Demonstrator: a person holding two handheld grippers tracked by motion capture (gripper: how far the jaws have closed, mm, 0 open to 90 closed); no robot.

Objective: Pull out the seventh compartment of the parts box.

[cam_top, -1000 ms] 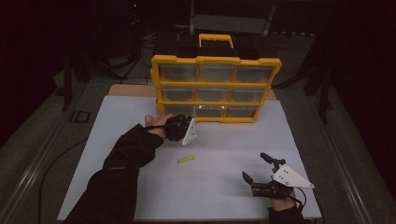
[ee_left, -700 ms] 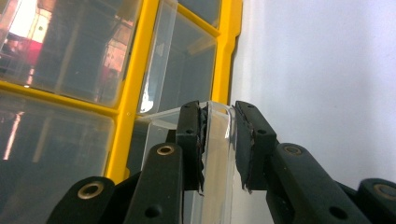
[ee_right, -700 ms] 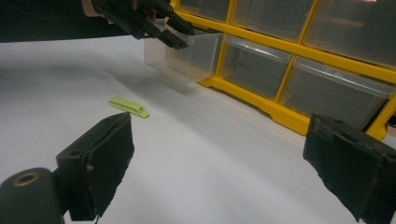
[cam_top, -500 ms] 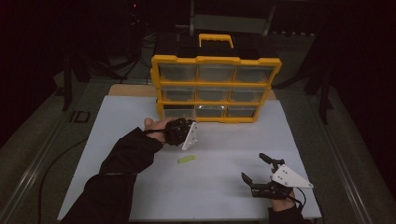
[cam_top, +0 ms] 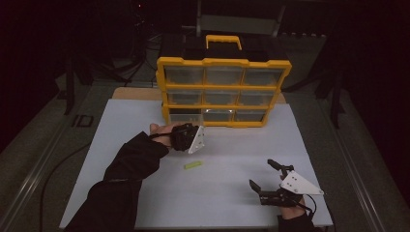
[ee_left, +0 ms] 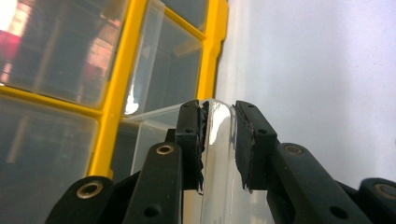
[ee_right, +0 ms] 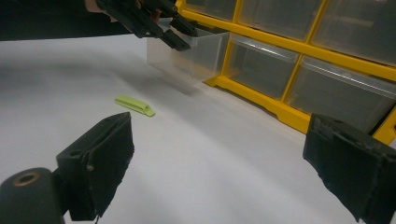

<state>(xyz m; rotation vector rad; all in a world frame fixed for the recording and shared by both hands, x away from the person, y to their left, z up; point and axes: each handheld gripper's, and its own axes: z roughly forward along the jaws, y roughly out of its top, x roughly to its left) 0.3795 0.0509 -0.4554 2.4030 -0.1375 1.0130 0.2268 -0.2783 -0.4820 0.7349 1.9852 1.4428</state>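
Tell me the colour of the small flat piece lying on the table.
Light green piece, clearest in the right gripper view.

Yellow organizer (cam_top: 223,92) blocks the far side; white mat (cam_top: 227,159) near it lies open

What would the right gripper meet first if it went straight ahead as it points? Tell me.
Probably the yellow drawer cabinet. The right gripper is open, with bare white table ahead; the green clip lies off to the side. Depth is uncertain.
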